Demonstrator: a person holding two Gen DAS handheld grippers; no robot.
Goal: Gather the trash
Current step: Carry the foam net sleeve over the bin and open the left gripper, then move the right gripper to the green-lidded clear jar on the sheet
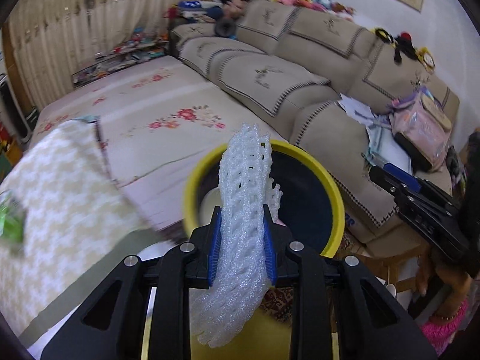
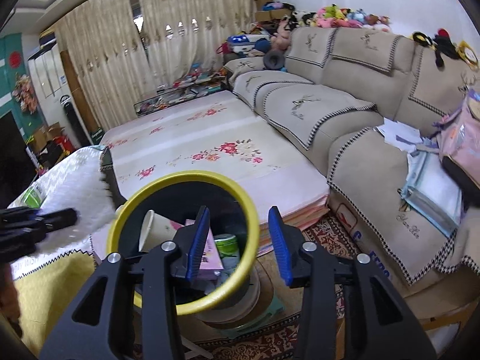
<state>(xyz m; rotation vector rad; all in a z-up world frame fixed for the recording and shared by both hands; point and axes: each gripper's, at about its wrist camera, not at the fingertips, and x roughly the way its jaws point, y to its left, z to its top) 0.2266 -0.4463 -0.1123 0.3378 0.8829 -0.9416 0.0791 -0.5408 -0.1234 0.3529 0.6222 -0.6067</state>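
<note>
Now my left tongs [image 1: 242,240] grip the white foam fruit net [image 1: 244,210] just above the yellow-rimmed trash bin [image 1: 336,198]. My right tongs [image 2: 238,240] hang open and empty over the same bin. I should centre the net over the bin's mouth, then release so it drops inside beside the paper cup [image 2: 153,229].

Both views are evenly, softly lit; straight lines are bowed by fisheye distortion, corners are vignetted, and the left edge of the left wrist view is smeared by motion blur.
</note>
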